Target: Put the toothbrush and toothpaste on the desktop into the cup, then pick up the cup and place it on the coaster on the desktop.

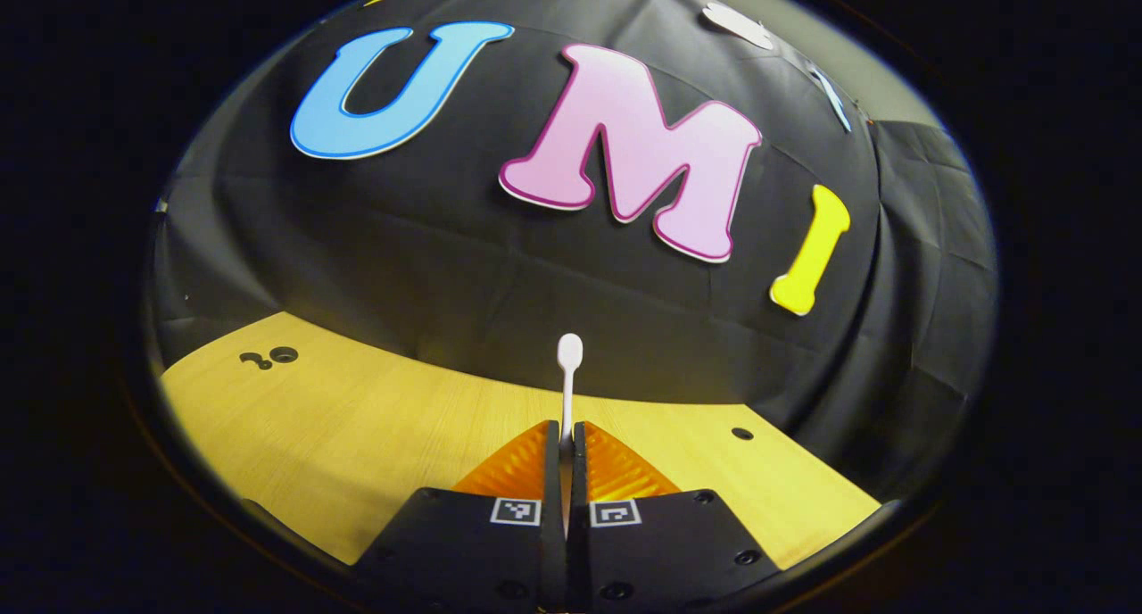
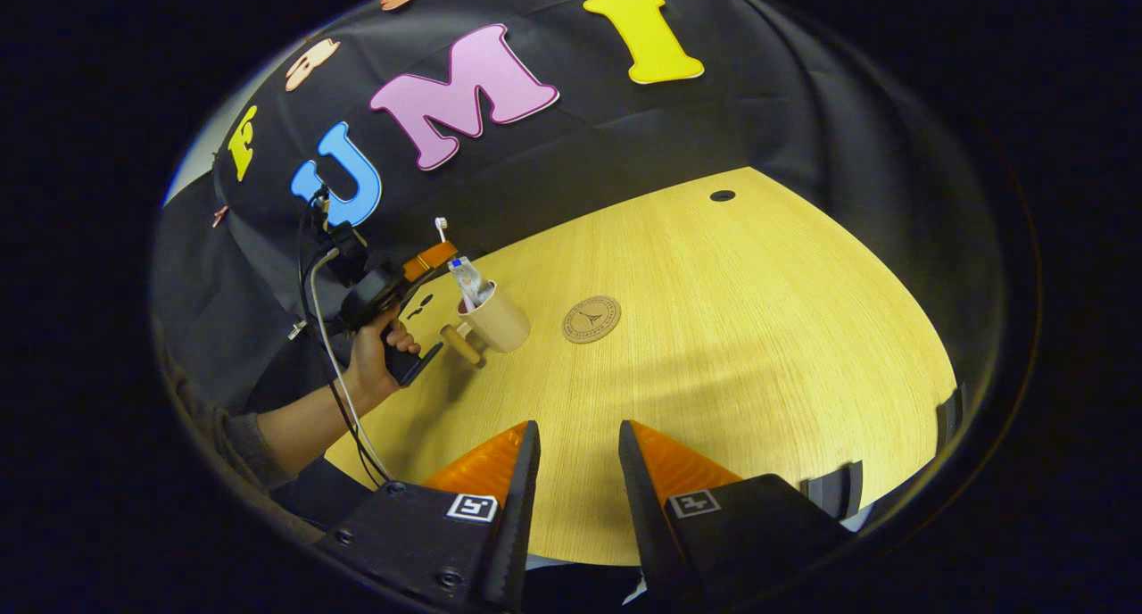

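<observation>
In the left gripper view my left gripper [image 1: 566, 428] is shut on a white toothbrush [image 1: 568, 373], whose head stands up above the fingertips. The right gripper view shows that same left gripper [image 2: 430, 259], held by a hand [image 2: 375, 351], with the toothbrush [image 2: 441, 229] raised above and left of the cup. The beige cup [image 2: 495, 318] with a wooden handle stands on the wooden desktop [image 2: 758, 328] with the toothpaste tube [image 2: 466, 277] sticking out of it. A round coaster [image 2: 591, 319] lies just right of the cup. My right gripper [image 2: 576, 435] is open near the front edge, holding nothing.
A cable [image 2: 335, 364] hangs from the left gripper past the person's forearm. Small dark holes [image 2: 723, 195] mark the desktop near the back wall. The desktop's front edge runs just under my right gripper.
</observation>
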Demonstrator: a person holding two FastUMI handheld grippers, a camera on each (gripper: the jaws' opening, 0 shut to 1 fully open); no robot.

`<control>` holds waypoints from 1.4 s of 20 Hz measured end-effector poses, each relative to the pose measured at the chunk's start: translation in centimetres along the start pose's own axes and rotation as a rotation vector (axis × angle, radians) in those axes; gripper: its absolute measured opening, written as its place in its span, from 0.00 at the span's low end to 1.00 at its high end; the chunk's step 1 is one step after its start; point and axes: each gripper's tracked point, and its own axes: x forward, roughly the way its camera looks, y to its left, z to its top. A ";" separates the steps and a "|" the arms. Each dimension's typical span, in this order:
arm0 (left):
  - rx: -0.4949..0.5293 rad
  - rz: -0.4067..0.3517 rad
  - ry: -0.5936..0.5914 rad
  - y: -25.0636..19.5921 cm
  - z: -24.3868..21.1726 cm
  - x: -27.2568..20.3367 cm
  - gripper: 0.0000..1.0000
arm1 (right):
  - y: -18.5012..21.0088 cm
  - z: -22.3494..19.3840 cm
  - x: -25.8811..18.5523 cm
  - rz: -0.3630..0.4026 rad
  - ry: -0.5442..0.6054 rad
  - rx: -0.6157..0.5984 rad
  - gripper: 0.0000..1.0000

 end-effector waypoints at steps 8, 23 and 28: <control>0.009 -0.009 -0.036 0.3 0.3 -1.9 0.09 | 0.1 1.4 -0.1 0.030 -0.004 -0.025 0.54; 0.321 -0.138 0.513 0.0 -5.7 -12.7 0.72 | -0.9 0.8 -1.4 0.098 0.025 -0.041 0.54; 0.398 -0.162 0.713 0.6 -8.9 -12.1 0.70 | -2.7 0.0 -2.6 0.082 0.026 -0.022 0.54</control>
